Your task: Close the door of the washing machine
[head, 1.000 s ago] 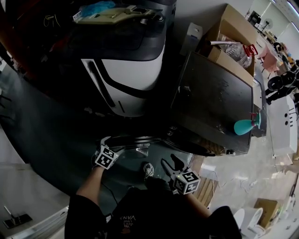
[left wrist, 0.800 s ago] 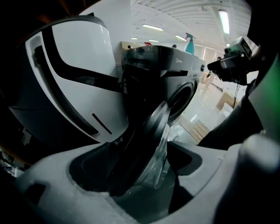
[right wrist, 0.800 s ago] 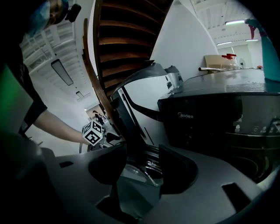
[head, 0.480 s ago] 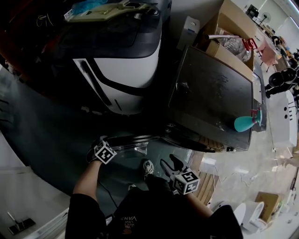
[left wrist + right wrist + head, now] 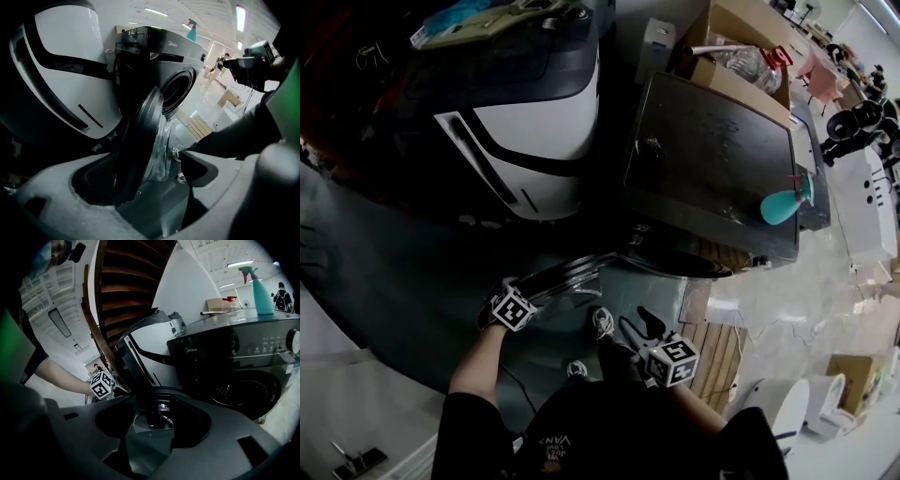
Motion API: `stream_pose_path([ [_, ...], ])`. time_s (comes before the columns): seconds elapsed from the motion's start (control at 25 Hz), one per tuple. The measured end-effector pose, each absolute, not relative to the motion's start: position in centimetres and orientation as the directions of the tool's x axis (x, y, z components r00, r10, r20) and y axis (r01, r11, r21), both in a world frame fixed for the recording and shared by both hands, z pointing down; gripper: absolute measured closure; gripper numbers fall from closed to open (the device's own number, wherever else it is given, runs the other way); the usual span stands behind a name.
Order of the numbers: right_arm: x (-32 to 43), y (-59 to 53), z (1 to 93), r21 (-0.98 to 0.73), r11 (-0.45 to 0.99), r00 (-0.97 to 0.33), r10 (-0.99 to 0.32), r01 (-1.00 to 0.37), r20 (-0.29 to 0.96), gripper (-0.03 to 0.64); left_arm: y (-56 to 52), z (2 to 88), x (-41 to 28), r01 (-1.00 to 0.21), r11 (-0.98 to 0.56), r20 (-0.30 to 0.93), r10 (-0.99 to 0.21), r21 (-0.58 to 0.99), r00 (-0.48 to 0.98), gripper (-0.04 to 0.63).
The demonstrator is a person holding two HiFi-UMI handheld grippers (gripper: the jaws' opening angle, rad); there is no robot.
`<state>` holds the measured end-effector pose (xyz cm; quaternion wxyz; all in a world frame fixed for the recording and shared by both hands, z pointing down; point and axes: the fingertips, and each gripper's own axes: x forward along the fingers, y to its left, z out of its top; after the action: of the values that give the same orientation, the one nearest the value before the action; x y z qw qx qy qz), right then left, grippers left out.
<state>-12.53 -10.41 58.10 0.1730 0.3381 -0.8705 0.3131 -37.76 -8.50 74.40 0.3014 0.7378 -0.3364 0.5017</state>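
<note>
Left claw (image 5: 143,164) straddles the door (image 5: 567,272) rim. Its jaws have just spread wide, so nothing is clamped, likely letting go so the door can swing. The door hangs ajar, washer (image 5: 712,159) beyond. Right claw (image 5: 152,416) sits slightly apart and empty, facing the glass — poised, I judge, to push.

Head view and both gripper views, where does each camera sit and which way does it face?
Head view: on the person's head, facing steeply down: washing machine, its open door, left gripper, right gripper, forearms.
Left gripper view: on the left gripper, looking along jaws that have just been opening, the door's edge between them; right gripper shows beyond.
Right gripper view: on the right gripper, facing the machine's front; left forearm shows.
Shared: all three show the door.
</note>
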Motion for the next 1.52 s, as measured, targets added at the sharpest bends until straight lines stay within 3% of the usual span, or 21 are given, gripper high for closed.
stream_pose_path([
  [0.84,-3.0,9.3,59.0,-0.428,0.306,-0.507,-0.695,-0.85,0.509,0.414,4.3,72.8,-22.8,-0.658,-0.699,0.847,-0.142,0.28,0.511,0.163],
  [1.52,6.7,8.3,60.2,-0.448,0.153,-0.403,-0.738,-0.881,0.541,0.417,5.3,72.1,-7.6,-0.532,-0.733,0.776,-0.007,0.425,0.63,0.176],
])
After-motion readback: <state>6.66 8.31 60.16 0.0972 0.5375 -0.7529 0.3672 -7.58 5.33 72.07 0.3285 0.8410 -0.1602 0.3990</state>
